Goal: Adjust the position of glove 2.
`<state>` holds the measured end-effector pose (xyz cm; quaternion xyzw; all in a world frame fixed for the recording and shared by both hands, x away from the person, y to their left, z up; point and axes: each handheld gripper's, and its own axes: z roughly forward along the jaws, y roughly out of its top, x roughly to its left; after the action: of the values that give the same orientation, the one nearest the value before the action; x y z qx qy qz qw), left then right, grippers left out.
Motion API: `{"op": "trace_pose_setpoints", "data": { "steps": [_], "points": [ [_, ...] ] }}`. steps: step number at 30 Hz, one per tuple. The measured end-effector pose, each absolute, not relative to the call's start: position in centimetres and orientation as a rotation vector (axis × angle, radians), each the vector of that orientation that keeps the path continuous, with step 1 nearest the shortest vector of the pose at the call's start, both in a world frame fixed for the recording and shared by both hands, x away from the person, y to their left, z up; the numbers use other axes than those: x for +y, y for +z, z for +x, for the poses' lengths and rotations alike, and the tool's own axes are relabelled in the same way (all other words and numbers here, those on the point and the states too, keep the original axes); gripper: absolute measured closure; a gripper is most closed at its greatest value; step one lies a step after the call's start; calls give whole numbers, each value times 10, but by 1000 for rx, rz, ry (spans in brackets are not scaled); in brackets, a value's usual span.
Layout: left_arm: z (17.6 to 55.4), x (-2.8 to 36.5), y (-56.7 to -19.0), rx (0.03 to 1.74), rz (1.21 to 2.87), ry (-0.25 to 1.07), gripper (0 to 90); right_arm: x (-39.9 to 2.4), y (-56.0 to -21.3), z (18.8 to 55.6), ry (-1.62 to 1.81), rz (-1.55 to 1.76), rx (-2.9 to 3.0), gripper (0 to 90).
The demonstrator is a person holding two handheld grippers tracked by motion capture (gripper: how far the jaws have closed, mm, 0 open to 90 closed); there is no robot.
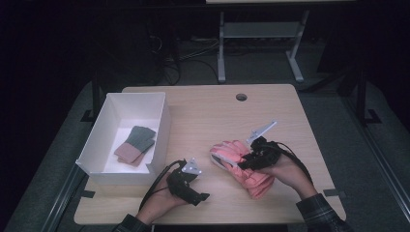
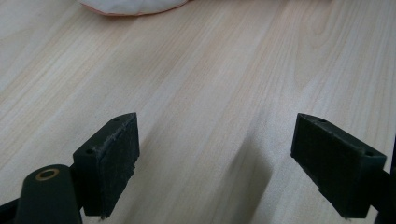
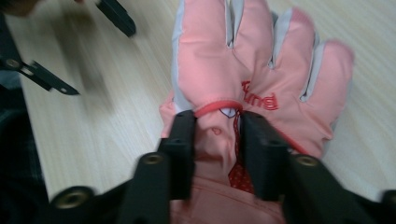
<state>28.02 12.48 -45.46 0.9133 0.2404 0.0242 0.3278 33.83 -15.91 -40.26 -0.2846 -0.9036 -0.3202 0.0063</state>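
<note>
A pink padded glove (image 1: 261, 182) with grey finger sides lies on the wooden table (image 1: 208, 116), right of centre. In the right gripper view it lies palm-flat with its fingers (image 3: 243, 56) pointing away. My right gripper (image 1: 243, 162) is down on it, and its jaws (image 3: 217, 135) hold a raised fold of the pink fabric, which fills the gap between them. My left gripper (image 1: 202, 197) rests near the table's front edge, beside the box. Its jaws (image 2: 215, 158) are open over bare wood, with an edge of the glove (image 2: 135, 5) farther off.
A white open box (image 1: 163, 126) stands at the table's left and holds a grey and pink folded pair (image 1: 135, 144). A round cable hole (image 1: 241, 97) lies at the back of the table. The left gripper's jaw (image 3: 116, 16) shows in the right gripper view.
</note>
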Motion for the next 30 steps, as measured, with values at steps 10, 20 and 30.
{"op": "trace_pose_setpoints", "data": {
  "steps": [10, 20, 30],
  "points": [
    [279, 127, -445, 652, 2316, 81, 342, -191, -368, 329, -1334, -993, -2777, 500],
    [282, 124, -436, 622, 2307, -9, 898, -236, -378, 327, -1331, -1205, -2787, 887],
    [292, 99, -439, 596, 2358, 12, 898, -266, -421, 313, -1215, -1215, -2852, 900]
  ]
}}
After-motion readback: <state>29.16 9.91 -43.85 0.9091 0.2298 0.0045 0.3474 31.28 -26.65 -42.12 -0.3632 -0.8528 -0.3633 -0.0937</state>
